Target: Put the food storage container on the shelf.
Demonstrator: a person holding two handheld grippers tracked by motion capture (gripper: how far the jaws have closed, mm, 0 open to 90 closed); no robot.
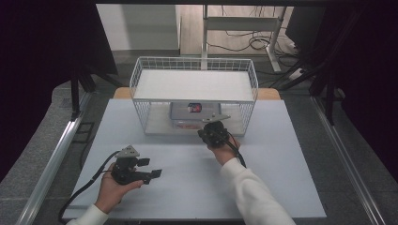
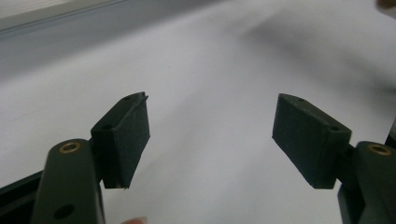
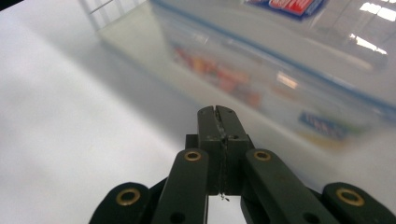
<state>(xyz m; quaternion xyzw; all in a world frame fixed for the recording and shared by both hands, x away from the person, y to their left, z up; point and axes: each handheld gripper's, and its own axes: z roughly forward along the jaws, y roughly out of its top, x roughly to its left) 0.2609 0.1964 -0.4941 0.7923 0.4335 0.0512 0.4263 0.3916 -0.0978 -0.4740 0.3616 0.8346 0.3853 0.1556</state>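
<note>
White wire basket [image 1: 141,75] at far side of pale table [image 1: 281,187]; clear lidded box [image 1: 183,115] on its lower level, red label on the lid. Right gripper [image 1: 210,130] at basket's open front, just before the box. Left gripper [image 1: 151,168] near table's front-left, jaws apart, nothing between them

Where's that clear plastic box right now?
In the high view, the clear plastic box sits on the lower level of the white wire rack, mid-table, just beyond the right gripper.

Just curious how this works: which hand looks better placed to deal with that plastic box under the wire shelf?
Probably the right: its gripper, fingers shut, sits just before the plastic box under the wire shelf. The left gripper lies open, far back on the table.
</note>
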